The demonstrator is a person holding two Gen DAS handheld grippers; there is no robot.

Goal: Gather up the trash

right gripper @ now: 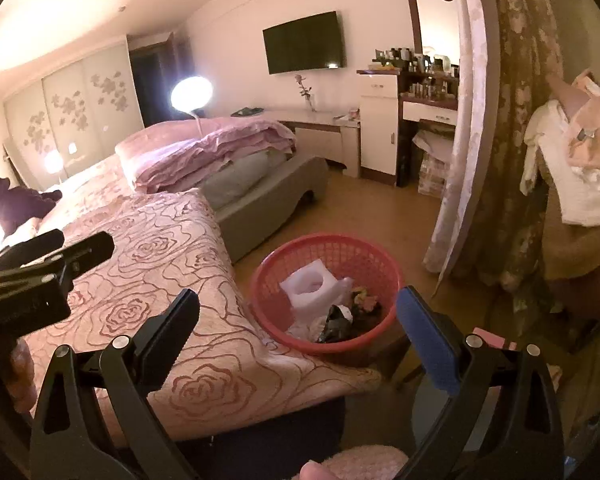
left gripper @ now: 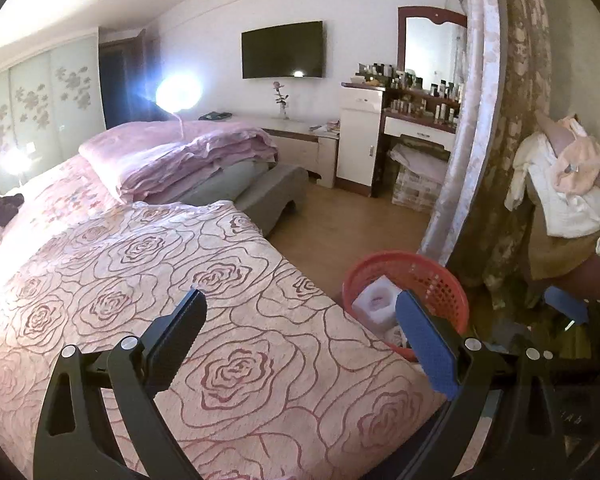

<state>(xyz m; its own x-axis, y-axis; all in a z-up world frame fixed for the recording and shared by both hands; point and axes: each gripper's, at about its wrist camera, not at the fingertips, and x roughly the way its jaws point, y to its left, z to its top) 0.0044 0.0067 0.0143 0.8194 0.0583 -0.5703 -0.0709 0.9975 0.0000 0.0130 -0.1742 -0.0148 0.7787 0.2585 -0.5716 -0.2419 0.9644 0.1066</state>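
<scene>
Indoors: rose-patterned bedspread [left gripper: 228, 320], red basket [right gripper: 328, 280] beside it on wood floor [left gripper: 340, 224]; both jaws wide apart, empty.

perforated plastic basket [right gripper: 332, 252], quilted cloth bedspread [left gripper: 140, 264]

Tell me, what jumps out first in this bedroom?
The red basket on the floor beside the bed, with a white foam block and crumpled wrappers inside. Next, the rose-patterned bedspread filling the left, and the bright round lamp glowing behind the folded pink quilts.
</scene>
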